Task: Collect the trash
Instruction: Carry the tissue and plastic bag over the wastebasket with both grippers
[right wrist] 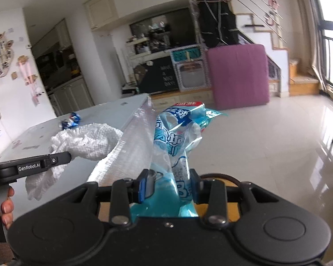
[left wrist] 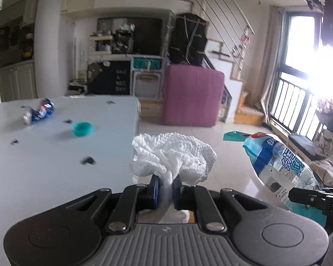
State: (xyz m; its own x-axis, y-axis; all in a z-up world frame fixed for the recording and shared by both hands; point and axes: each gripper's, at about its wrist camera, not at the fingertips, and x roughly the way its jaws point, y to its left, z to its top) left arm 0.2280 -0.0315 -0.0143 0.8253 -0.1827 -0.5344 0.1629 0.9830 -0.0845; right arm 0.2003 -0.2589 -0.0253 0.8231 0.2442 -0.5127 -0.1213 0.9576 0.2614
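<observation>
Lower part of the white tissue (left wrist: 175, 155) hidden behind the fingers (left wrist: 154, 190); plastic bag (right wrist: 177, 137) print blurred.

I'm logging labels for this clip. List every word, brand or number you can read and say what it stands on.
"GenRobot.AI": on the side of the left tool, seen from the right wrist.
"HAVE A NICE DAY!": on the black board across the room, small but legible.
"3": on the blue plastic bag in the right tool; its other large characters are not Latin letters.
Crushed can on the table: print too blurred to read.
</observation>
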